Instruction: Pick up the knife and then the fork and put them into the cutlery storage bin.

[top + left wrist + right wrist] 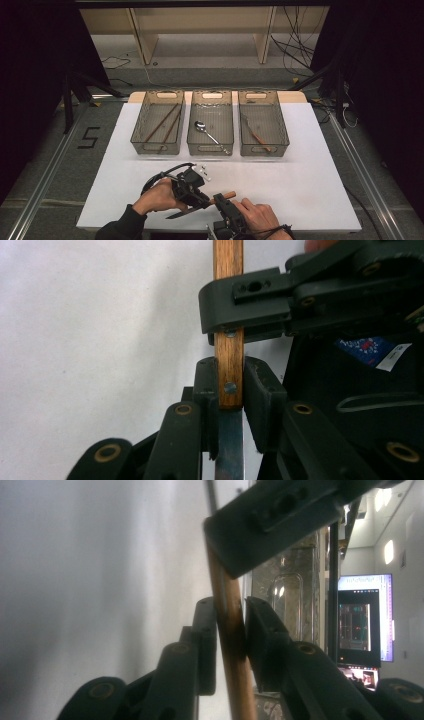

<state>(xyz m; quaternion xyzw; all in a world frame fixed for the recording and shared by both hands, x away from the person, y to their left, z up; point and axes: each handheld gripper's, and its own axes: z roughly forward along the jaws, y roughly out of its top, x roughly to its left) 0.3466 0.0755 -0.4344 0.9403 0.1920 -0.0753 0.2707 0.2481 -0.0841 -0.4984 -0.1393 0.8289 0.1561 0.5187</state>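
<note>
While the left gripper (pixel 231 385) is clamping the knife (pixel 229 340) by its wooden handle above the table (pixel 300 165), the right gripper (pixel 231 625) is pinching that same handle further along.

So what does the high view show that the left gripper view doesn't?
From above: three trays at the far side of the table, holding chopsticks and a spoon. Close up: the rivets in the knife handle and where the blade begins. Shared: the knife, gripped by the left hand-held gripper, with the right hand-held gripper around its handle.
</note>
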